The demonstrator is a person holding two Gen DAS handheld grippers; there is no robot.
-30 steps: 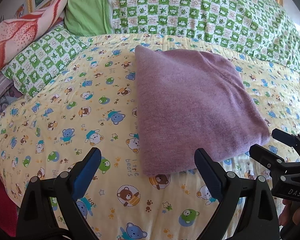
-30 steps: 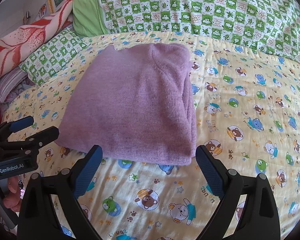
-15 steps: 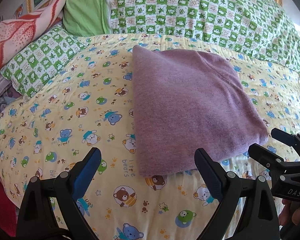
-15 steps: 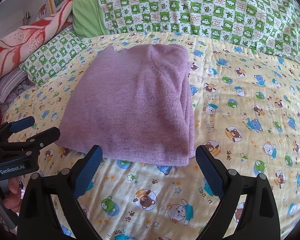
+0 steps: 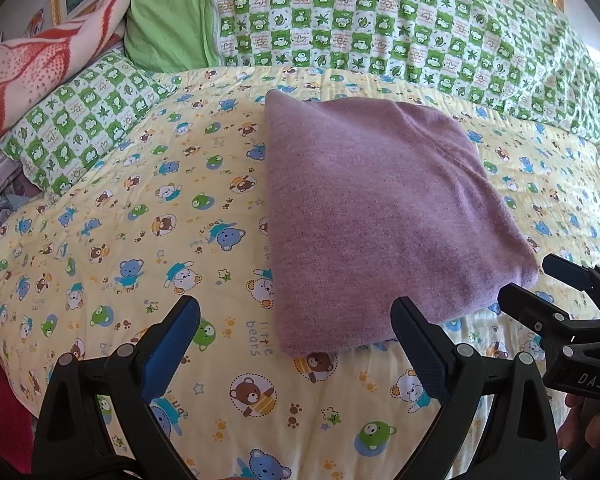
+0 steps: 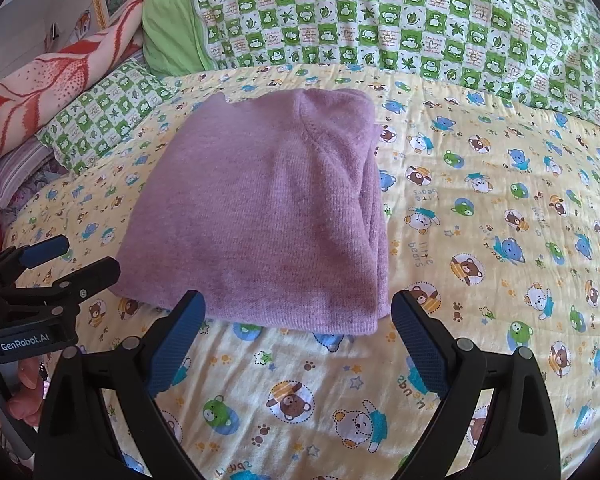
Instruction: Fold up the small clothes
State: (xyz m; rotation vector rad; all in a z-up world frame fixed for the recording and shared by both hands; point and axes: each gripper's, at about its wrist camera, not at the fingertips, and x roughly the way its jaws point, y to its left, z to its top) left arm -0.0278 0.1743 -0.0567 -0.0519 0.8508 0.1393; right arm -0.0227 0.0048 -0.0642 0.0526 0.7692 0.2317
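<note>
The left gripper [image 5: 296,344] has its two blue-padded fingers spread wide with nothing between them, poised above the near-left corner of the folded purple garment [image 5: 380,216]. The right gripper [image 6: 296,340] is likewise gaping and empty, its fingers bracketing the garment's near edge from just in front, without touching it as far as I can see. In the left view the right gripper shows at the far right beside the garment's near-right corner; in the right view the left gripper sits at the lower left, near the opposite corner, a hand [image 6: 24,396] wrapped round its handle.

The garment lies flat as a thick folded rectangle on the yellow bear-print quilt [image 5: 140,240], layered fold edges stacked along its right side and a seam running across its top. Bare quilt lies to either side and in front. Behind it a green checked pillow [image 6: 400,20] spans the head of the bed, with a smaller checked pillow [image 5: 80,120] and a red-patterned blanket [image 5: 32,68] crowding the left.
</note>
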